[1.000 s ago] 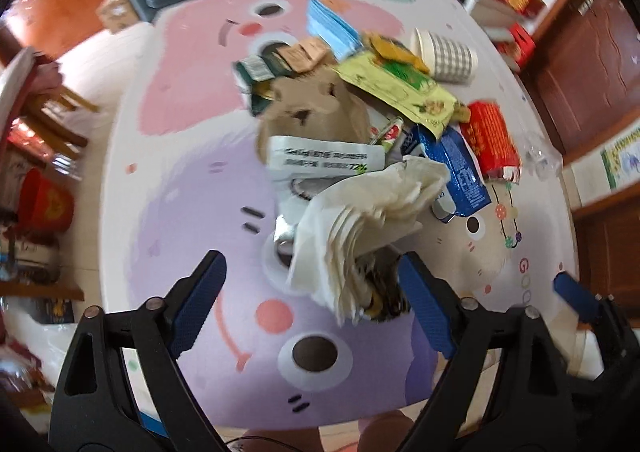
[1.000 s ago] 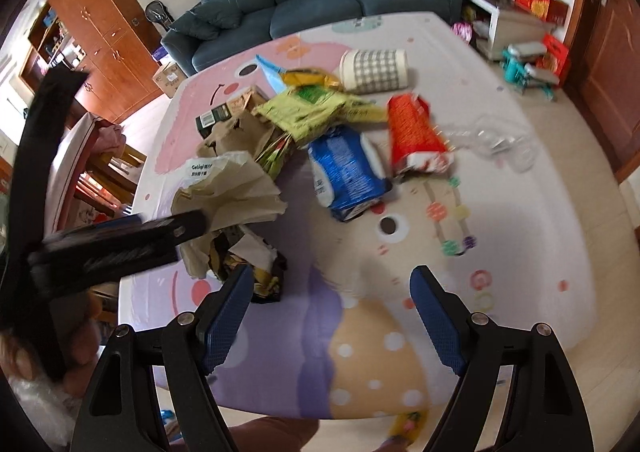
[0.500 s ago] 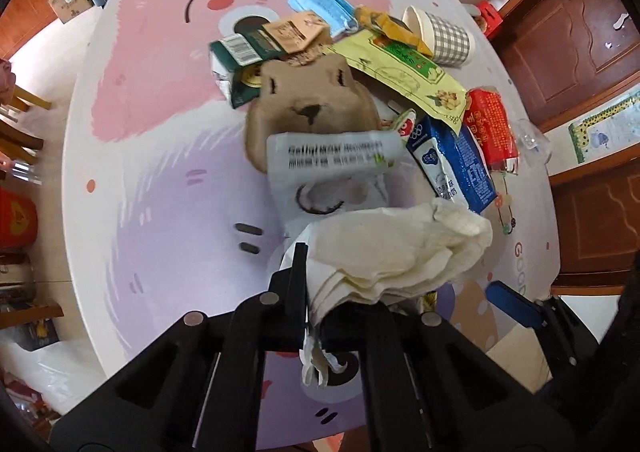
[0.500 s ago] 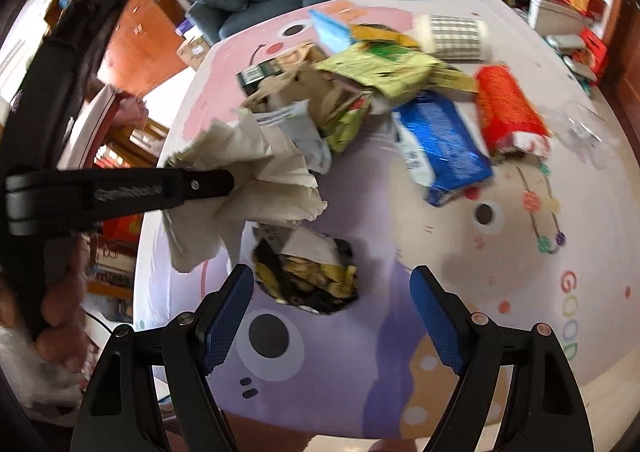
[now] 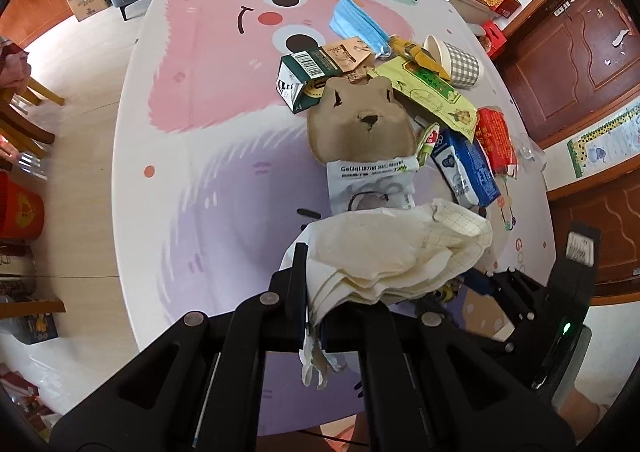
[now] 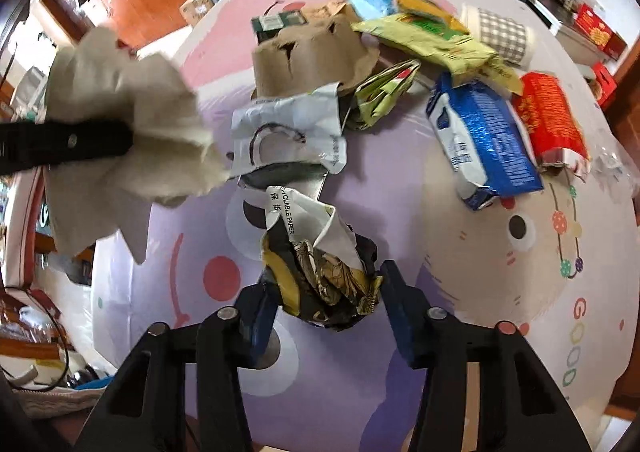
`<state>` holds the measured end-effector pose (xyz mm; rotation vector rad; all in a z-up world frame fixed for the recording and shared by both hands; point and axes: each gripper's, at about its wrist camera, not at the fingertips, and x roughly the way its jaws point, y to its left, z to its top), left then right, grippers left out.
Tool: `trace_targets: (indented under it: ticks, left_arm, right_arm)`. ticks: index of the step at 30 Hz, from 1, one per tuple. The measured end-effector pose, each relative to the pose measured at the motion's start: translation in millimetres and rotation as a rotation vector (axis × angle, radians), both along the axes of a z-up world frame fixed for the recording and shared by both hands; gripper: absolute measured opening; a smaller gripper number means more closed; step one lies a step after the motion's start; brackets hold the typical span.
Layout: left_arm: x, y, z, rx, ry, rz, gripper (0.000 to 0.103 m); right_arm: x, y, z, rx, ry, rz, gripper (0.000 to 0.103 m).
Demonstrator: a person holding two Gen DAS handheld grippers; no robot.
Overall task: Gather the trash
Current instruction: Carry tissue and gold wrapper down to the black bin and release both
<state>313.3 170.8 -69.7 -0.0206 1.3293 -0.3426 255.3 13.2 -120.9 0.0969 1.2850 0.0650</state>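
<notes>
Left wrist view, left claw [image 5: 314, 316] tips buried in napkin wad [image 5: 396, 252], hiding crumpled wrapper [image 6: 320, 272]

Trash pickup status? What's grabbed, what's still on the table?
Early. Nothing visibly binned yet. In hand: left gripper is shut on the wad of cream napkins; right gripper straddles the crumpled black-and-yellow wrapper, jaws open. Still on the table: brown animal-face paper, blue carton, red packet, checked cup, face mask.
</notes>
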Motion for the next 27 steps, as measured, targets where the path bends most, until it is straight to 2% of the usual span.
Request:
trace_targets:
  ticks: [5, 12, 18, 21, 27]
  left_arm:
    - [-6, -1, 18, -0.022, -0.033, -0.027, 0.002]
    - [-19, -30, 53, -0.103, -0.127, -0.129, 0.002]
    - [-46, -71, 72, -0.152, -0.188, -0.250, 0.002]
    - [-59, -89, 84, -0.174, -0.228, -0.279, 0.002]
    - [-95, -117, 104, -0.201, -0.288, -0.309, 0.002]
  right_arm:
    - [-12, -9, 26, 0.004, -0.015, -0.027, 0.045]
    - [-35, -45, 91, -0.072, -0.086, -0.084, 0.045]
    - [-60, -74, 147, -0.107, -0.167, -0.151, 0.045]
    - [-80, -90, 173, -0.102, -0.211, -0.185, 0.045]
    - [-113, -113, 204, -0.103, -0.263, -0.204, 0.045]
